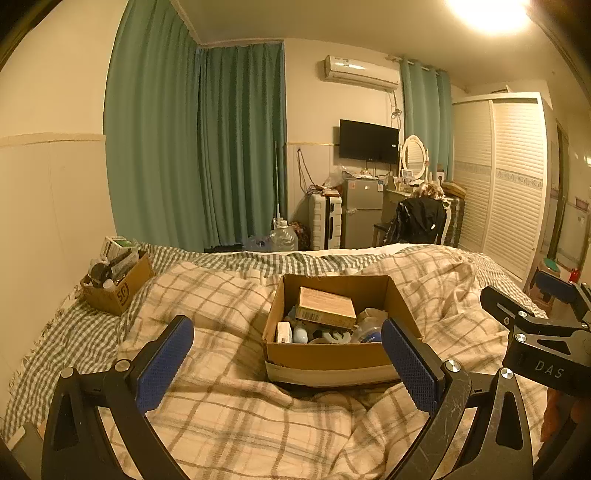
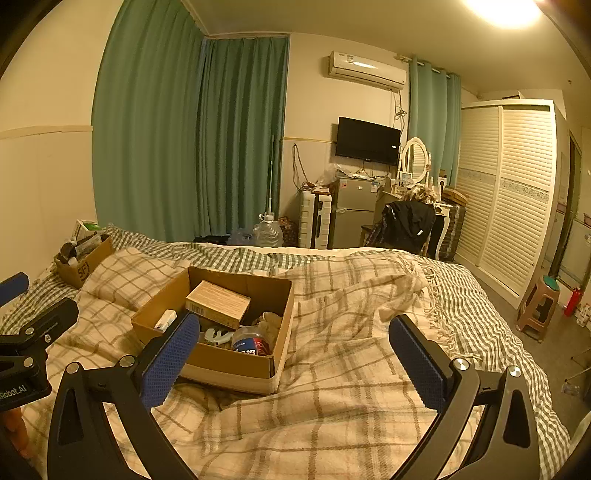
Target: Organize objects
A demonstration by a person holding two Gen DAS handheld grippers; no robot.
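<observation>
Warm dim light — ceiling-lamp (image 1: 487, 11) glare, fisheye-warped edges

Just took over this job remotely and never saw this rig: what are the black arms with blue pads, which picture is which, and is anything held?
No robot here: a person carries a hand-held gripper in each hand, each with a fisheye camera looking along its two blue-padded fingers. The left hand-held gripper and right hand-held gripper are both open and hold nothing. They hover over a bed with a plaid blanket. On it sits an open cardboard box holding a small tan carton and assorted items. A second, smaller box sits far left by the wall.
</observation>
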